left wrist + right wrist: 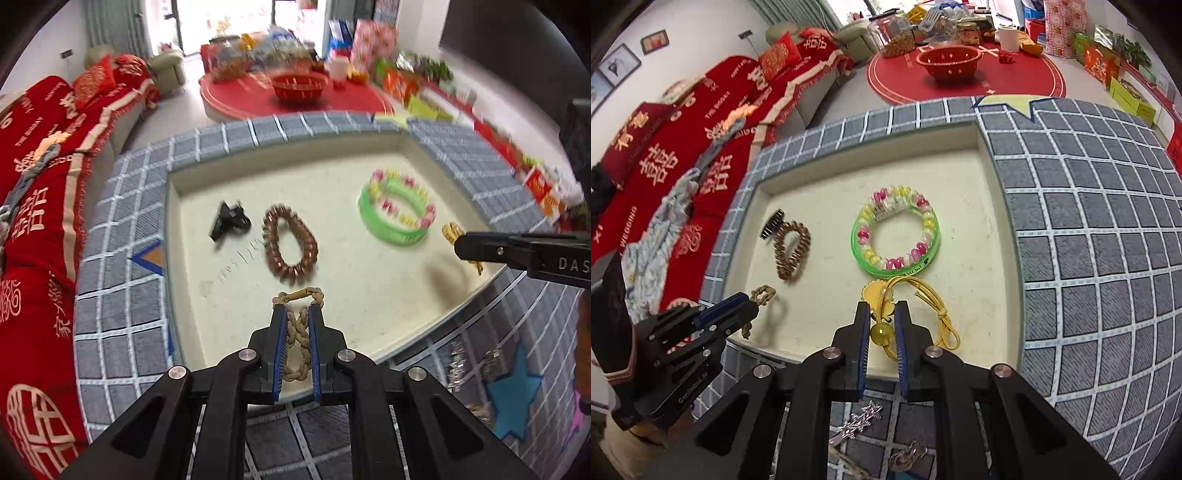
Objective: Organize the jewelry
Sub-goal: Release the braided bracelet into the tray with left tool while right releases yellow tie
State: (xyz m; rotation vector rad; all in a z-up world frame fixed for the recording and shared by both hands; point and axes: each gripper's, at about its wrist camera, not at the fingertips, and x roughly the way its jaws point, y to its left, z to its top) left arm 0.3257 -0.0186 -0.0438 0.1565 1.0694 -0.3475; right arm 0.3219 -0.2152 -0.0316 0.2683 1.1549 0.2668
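Note:
A cream tray (369,295) (979,258) lies on a grey grid mat. My left gripper (297,312) is shut on a tan braided cord bracelet (299,332) above the tray's near edge; it shows in the right wrist view (762,294). My right gripper (882,308) is shut on a yellow cord necklace with a yellow bead (881,333) and a gold pendant (873,291), over the tray's near side. In the tray lie a green bangle with pink and yellow beads (399,212) (895,236), a copper bead bracelet (290,245) (792,249) and a black clip (229,221) (772,223).
Silver jewelry (860,421) and another small piece (905,458) lie on the grey mat (1089,221) below the tray. A blue star (513,391) is on the mat. A red sofa (44,184) is at the left, a red round table with a basket (299,86) behind.

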